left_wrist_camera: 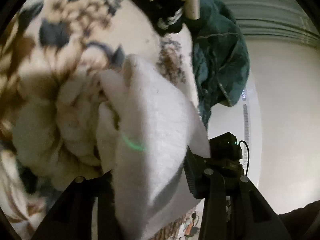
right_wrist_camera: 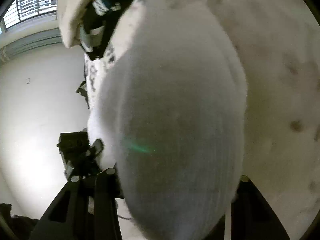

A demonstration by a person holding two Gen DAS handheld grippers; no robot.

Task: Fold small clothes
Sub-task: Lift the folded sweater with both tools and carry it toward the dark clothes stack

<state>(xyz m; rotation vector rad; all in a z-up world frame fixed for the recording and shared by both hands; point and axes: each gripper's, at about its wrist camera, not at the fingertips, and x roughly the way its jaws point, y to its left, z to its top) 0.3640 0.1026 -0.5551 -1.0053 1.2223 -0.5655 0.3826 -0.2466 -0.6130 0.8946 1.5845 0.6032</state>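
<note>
Closest to us, our left gripper (left_wrist_camera: 150,182) has a soft white fleecy garment (left_wrist_camera: 152,124) running up between its black fingers (left_wrist_camera: 80,200); the cloth hides the pads, so we cannot tell whether they pinch it or merely stand around it. Our right gripper (right_wrist_camera: 178,182) is in much the same case: the same white cloth (right_wrist_camera: 176,110) bulges right up against the lens and fills the gap between the jaws, and whether they press on it we cannot tell either. We judge the piece is lifted between both tools so that it hangs free for a fold, not lying flat. Under and beyond it spreads the cream bedcover printed with brown and dark blue leaves (left_wrist_camera: 66,32), our working surface. Further off, a crumpled dark teal plush garment (left_wrist_camera: 220,60) lies near the cover's edge, probably waiting its turn. Beyond that stand a plain pale wall (left_wrist_camera: 284,110) and, in the right view, a barred window (right_wrist_camera: 34,2).
</note>
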